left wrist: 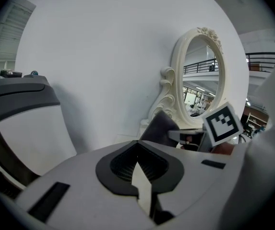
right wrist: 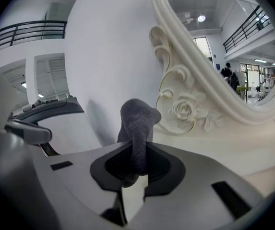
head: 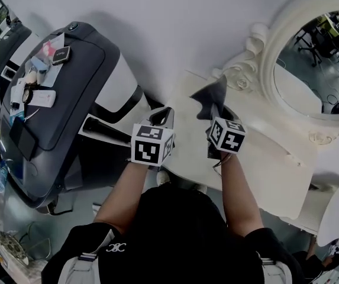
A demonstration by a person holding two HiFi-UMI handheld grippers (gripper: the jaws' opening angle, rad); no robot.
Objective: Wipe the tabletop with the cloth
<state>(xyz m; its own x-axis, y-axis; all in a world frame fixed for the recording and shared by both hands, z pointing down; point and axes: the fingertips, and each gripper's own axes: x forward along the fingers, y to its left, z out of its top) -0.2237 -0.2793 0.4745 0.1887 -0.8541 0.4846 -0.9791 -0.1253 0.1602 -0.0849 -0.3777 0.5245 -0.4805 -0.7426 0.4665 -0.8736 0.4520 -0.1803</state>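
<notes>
Holding the dark grey cloth pinched in its closed jaws, the right gripper hangs near the back left corner of the cream-white tabletop, so I judge the wiping is not yet begun and all the surface is left. The left gripper, closed on nothing, is by the left edge. The top stands under an ornate oval mirror against a white wall.

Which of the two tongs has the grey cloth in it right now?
The right tongs. Their jaws are pinched on the grey cloth, which sticks up out of them beside the mirror frame. The left tongs are shut with nothing between them.
</notes>
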